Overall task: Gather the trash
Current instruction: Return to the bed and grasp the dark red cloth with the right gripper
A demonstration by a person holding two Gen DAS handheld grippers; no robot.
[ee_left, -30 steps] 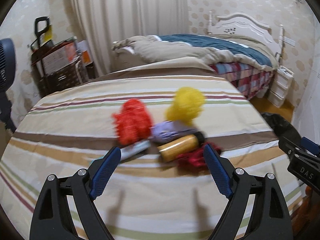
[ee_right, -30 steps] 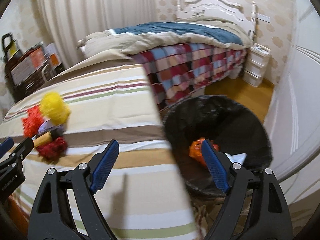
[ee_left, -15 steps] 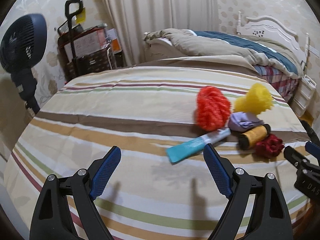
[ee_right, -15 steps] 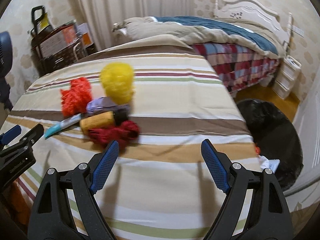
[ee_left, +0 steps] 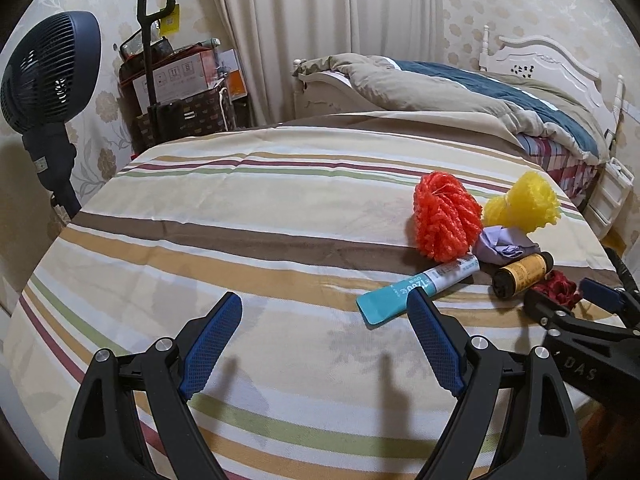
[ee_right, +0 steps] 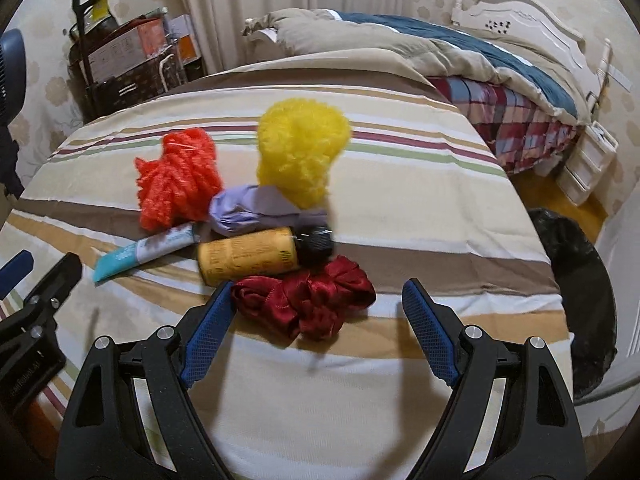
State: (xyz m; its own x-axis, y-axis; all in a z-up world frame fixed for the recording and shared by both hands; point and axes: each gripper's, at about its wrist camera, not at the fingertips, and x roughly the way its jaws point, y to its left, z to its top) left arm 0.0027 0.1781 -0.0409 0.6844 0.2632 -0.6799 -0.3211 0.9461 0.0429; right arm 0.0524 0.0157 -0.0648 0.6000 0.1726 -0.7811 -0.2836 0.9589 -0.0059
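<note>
A small heap of trash lies on the striped bed cover (ee_left: 280,240): an orange mesh ball (ee_left: 446,220), a yellow mesh ball (ee_left: 522,204), a crumpled lilac wrapper (ee_left: 504,246), a teal tube (ee_left: 416,288), a yellow bottle with a black cap (ee_right: 256,256) and a dark red ribbon bunch (ee_right: 308,302). My left gripper (ee_left: 324,316) hangs open over the cover, left of the tube, holding nothing. My right gripper (ee_right: 316,300) stands open just before the ribbon bunch, its fingers either side of it and not pressing. A black-lined bin (ee_right: 576,280) stands on the floor at the right.
A second bed (ee_left: 480,92) with a rumpled quilt is behind. A dark blue fan (ee_left: 44,76) stands at the left, with a trolley of boxes (ee_left: 176,92) beside the curtain. White drawers (ee_right: 588,164) sit by the far bed.
The right gripper swung left from over the bin to face the trash heap, closing in on the red ribbon. The left gripper shifted left, so the heap now sits to its right.
</note>
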